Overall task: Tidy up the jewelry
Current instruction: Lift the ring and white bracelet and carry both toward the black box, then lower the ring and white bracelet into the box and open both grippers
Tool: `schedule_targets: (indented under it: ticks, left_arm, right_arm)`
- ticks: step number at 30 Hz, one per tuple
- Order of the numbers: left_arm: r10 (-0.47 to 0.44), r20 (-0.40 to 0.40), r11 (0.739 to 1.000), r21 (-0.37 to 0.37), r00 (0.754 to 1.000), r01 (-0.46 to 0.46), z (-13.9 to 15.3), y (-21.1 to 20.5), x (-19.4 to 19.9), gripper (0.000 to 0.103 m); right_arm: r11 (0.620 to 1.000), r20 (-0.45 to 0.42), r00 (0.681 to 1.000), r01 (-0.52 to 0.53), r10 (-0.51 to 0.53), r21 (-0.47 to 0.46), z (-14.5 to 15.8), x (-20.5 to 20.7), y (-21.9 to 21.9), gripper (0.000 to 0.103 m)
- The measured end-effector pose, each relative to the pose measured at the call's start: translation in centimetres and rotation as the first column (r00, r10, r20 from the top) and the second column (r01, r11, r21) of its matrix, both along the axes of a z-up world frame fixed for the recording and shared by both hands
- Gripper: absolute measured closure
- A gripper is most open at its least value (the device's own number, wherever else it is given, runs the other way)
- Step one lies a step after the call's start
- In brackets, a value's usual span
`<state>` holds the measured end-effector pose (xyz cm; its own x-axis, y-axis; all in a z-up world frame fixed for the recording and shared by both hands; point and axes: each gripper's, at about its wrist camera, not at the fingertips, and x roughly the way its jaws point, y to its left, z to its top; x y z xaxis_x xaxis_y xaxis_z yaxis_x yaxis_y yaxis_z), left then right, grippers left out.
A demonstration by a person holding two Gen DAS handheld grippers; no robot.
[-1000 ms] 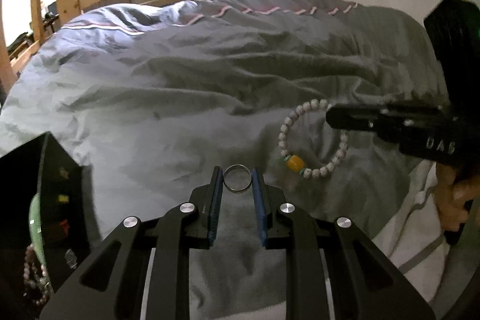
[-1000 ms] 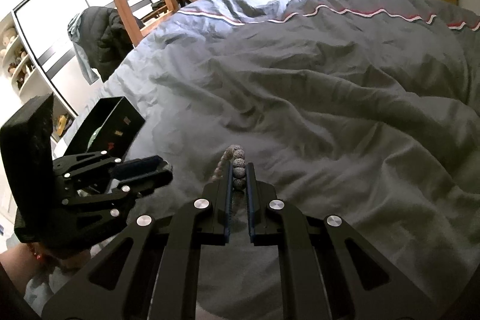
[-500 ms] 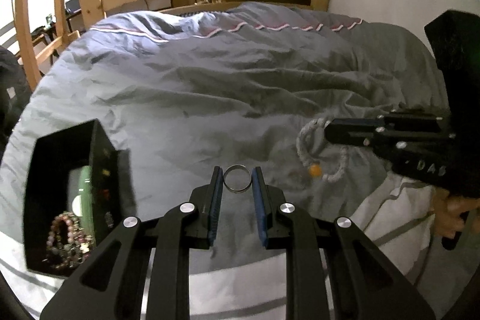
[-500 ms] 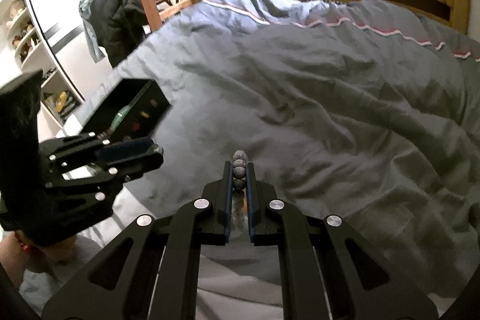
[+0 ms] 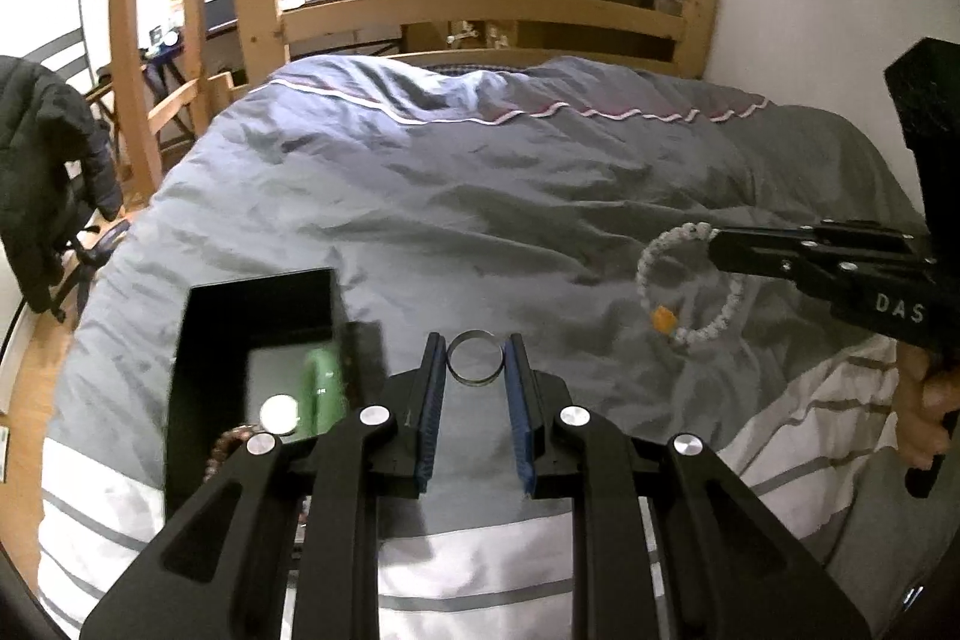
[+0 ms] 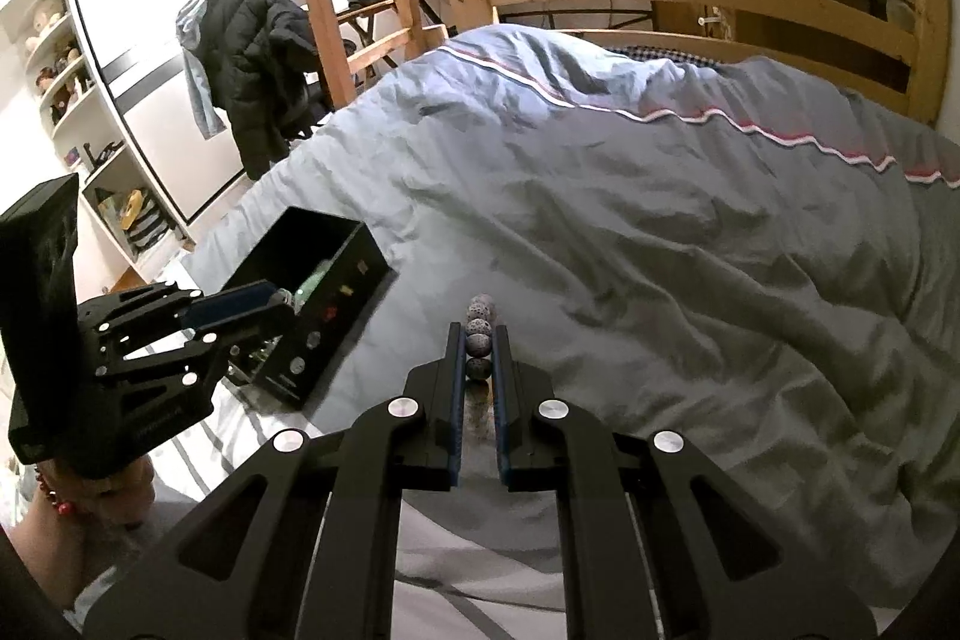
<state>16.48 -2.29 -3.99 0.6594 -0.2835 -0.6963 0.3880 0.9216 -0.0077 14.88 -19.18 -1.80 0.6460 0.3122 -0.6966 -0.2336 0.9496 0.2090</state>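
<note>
From the left wrist: left hand-held gripper [image 5: 474, 345] pinching a thin metal ring [image 5: 477, 382] by its two sides, right at the tips, round face turned to the camera. Up in the air above the gray bed cover [image 5: 480, 196]. Black open box [image 5: 258, 304] down and to the left of the ring, very near, its long way running away from the camera, with green and shiny things already inside. Looks like a short trip left and down to drop the ring in. Off to the right, right hand-held gripper [image 5: 717, 247] pressed shut on a white bead bracelet [image 5: 647, 274] with one orange bead, loop hanging below the tips, clear of the bed. Well apart from the box, with the left one in between. From the right wrist: right hand-held gripper [image 6: 479, 334] squeezed tight on the bracelet [image 6: 482, 307], speckled beads stacked in a line between the pads and poking out past the tips. Rest of the loop hidden under the fingers. Box [image 6: 336, 334] off to the left and a bit ahead, open side up. Left hand-held gripper [image 6: 282, 298] right at the box, tips just over its rim. Clearly the nearer of the two, so likely first to put its thing in. For the bracelet, a longer swing to the left.
</note>
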Motion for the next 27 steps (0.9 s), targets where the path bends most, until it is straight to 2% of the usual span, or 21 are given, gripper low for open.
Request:
schedule_targets:
  ticks: [9,15,20,23,27]
  left_arm:
    - [0.092,-0.011,0.996,0.015,0.996,-0.092,0.4,3.6,0.6,0.083]
    - [0.145,-0.048,0.989,-0.017,0.988,-0.146,0.7,7.6,1.2,0.083]
    - [0.166,-0.05,0.986,-0.012,0.985,-0.167,0.6,9.0,1.4,0.083]
    - [0.175,-0.077,0.983,-0.038,0.982,-0.178,0.4,10.0,1.8,0.083]
    - [0.18,-0.094,0.982,-0.031,0.979,-0.184,-0.1,10.4,2.2,0.083]
  right_arm:
    - [0.998,0.009,0.998,-0.058,0.058,0.016,0.3,1.2,4.0,0.094]
    - [0.995,0.014,0.995,-0.098,0.098,0.029,0.4,2.3,7.1,0.094]
    - [0.991,0.014,0.991,-0.133,0.132,0.031,0.2,3.5,9.9,0.094]
    - [0.989,0.011,0.989,-0.146,0.145,0.04,-0.1,4.2,11.2,0.094]
    - [0.985,0.01,0.986,-0.167,0.167,0.052,-0.4,5.0,13.0,0.094]
